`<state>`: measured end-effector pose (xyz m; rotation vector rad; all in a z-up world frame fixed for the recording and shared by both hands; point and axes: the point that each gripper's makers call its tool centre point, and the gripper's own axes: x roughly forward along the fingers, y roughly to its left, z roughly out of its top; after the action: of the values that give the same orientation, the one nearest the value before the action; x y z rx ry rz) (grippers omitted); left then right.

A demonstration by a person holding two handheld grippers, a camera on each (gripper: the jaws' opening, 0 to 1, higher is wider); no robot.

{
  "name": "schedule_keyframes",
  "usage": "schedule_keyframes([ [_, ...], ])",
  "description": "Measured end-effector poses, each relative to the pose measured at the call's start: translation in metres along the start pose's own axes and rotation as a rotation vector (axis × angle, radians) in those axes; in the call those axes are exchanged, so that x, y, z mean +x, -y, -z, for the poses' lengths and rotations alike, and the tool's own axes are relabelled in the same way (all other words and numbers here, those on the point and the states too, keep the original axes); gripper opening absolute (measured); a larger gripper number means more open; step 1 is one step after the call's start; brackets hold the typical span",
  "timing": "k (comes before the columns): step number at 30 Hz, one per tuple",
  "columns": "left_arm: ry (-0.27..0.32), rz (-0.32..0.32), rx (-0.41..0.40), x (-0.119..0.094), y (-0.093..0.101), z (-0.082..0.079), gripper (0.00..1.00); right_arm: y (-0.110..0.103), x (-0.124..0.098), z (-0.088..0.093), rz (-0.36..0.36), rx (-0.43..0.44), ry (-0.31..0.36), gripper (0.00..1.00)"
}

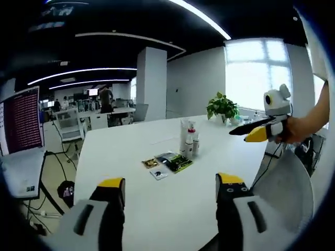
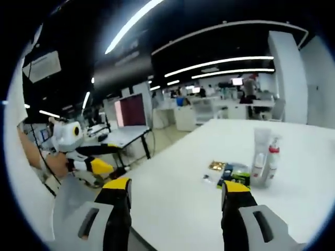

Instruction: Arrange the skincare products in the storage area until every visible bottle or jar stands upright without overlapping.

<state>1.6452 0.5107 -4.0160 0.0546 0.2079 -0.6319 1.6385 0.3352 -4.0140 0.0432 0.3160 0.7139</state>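
Closest to you in the left gripper view, your left claw [image 1: 171,189] is hanging over the near part of the white counter [image 1: 131,151] with its yellow-tipped jaws spread wide, nothing between them. Same story in the right gripper view: your right claw [image 2: 176,196] is released, jaws apart, over the near edge of the counter [image 2: 172,172].

Your right claw [image 1: 250,130] also pokes into the left gripper view from the right, held in your hand [image 1: 296,129], up above the counter; from that angle its jaws look nearly closed together, so go by its own view. Your left claw [image 2: 99,166] shows up at the left of the right gripper view, off the counter's edge.

Further out, mid-counter, a few flat packets [image 1: 167,163] lie side by side, a small gold one and a green-and-black one among them. Just beyond them the skincare bottles [image 1: 188,140] stand upright in a tight cluster: a tall pale tube [image 2: 260,151] and a red-capped pump bottle [image 2: 272,157], touching or nearly so, can't tell which.

Past that, a potted plant [image 1: 222,107] sits at the far end by the window, and a monitor [image 1: 21,121] is off to the left.
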Motion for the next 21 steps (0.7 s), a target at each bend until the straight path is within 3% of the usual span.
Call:
schedule_keyframes([
  [4, 0.008, -0.010, 0.012, -0.001, 0.002, 0.000, 0.84, -0.009, -0.002, 0.005, -0.037, -0.020, 0.024, 0.89],
  [9, 0.001, -0.046, 0.007, -0.002, 0.000, 0.011, 0.98, -0.018, -0.001, 0.014, -0.074, -0.057, 0.027, 0.99],
  [12, 0.003, -0.092, 0.079, -0.005, -0.003, 0.008, 0.99, -0.017, 0.001, 0.021, -0.087, -0.060, 0.011, 0.99],
  [15, 0.009, -0.088, 0.102, -0.005, -0.001, 0.012, 0.99, -0.017, 0.001, 0.021, -0.093, -0.064, 0.007, 0.99],
  [18, -0.026, -0.090, 0.119, -0.001, 0.000, 0.024, 0.99, -0.015, 0.007, 0.018, -0.077, -0.053, 0.013, 0.99],
  [21, -0.089, -0.075, 0.183, 0.005, 0.005, 0.036, 0.99, -0.007, 0.012, 0.020, -0.017, -0.076, 0.027, 0.99],
])
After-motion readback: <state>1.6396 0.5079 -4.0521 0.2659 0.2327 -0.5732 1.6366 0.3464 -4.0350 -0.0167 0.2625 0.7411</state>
